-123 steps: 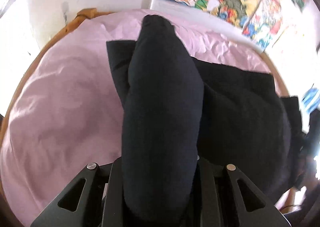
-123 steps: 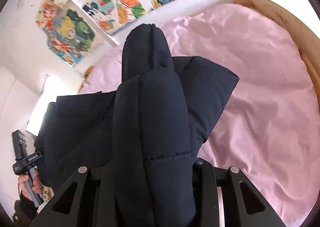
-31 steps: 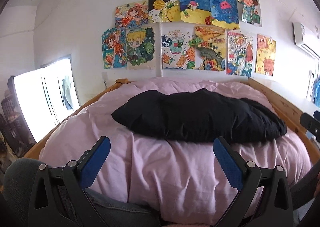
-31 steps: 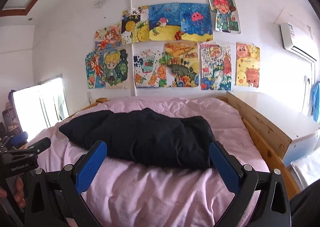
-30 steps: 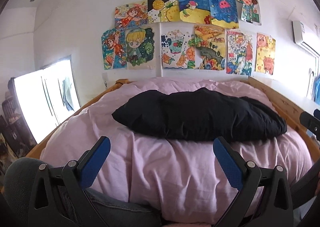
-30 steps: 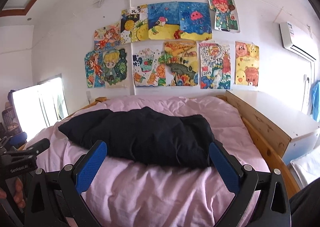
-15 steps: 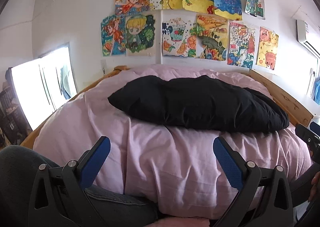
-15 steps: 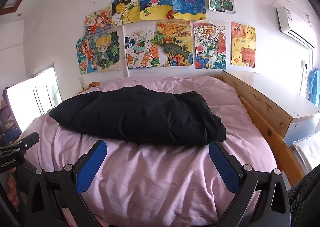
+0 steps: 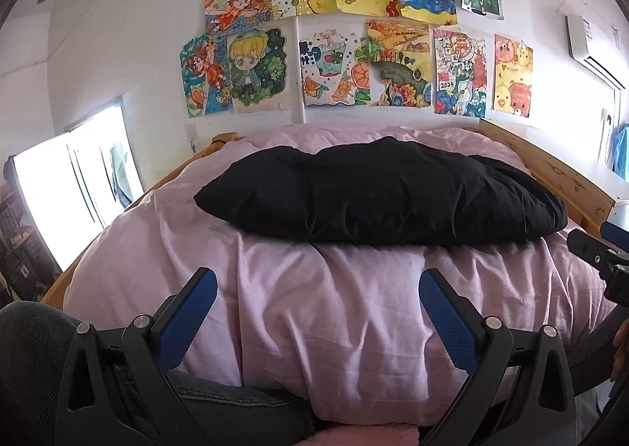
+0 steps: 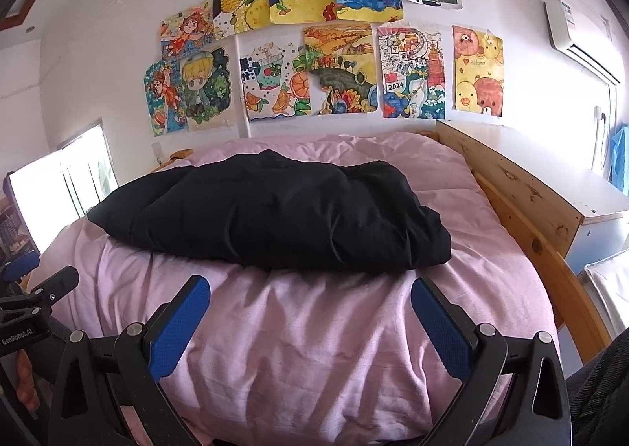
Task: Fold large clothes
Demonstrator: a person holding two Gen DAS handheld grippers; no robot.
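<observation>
A black puffy jacket (image 9: 377, 194) lies folded into a long bundle across the pink duvet (image 9: 314, 308) of a bed. In the right wrist view the same black jacket (image 10: 271, 214) lies left of centre on the duvet (image 10: 314, 328). My left gripper (image 9: 317, 281) is open, short of the jacket, over the near part of the duvet, with nothing between its blue pads. My right gripper (image 10: 309, 289) is open too, just short of the jacket's near edge. Each gripper shows at the edge of the other's view.
The wooden bed frame (image 10: 523, 206) runs along the right, with a white cabinet (image 10: 605, 226) beyond it. Drawings (image 9: 354, 41) cover the wall behind the bed. A bright window (image 9: 74, 186) is at the left. A person's knee (image 9: 35, 336) is at lower left.
Four seconds ago both grippers were shut on the jacket; both are now open and drawn back. Over the last second both views have tilted and moved slightly nearer the bed.
</observation>
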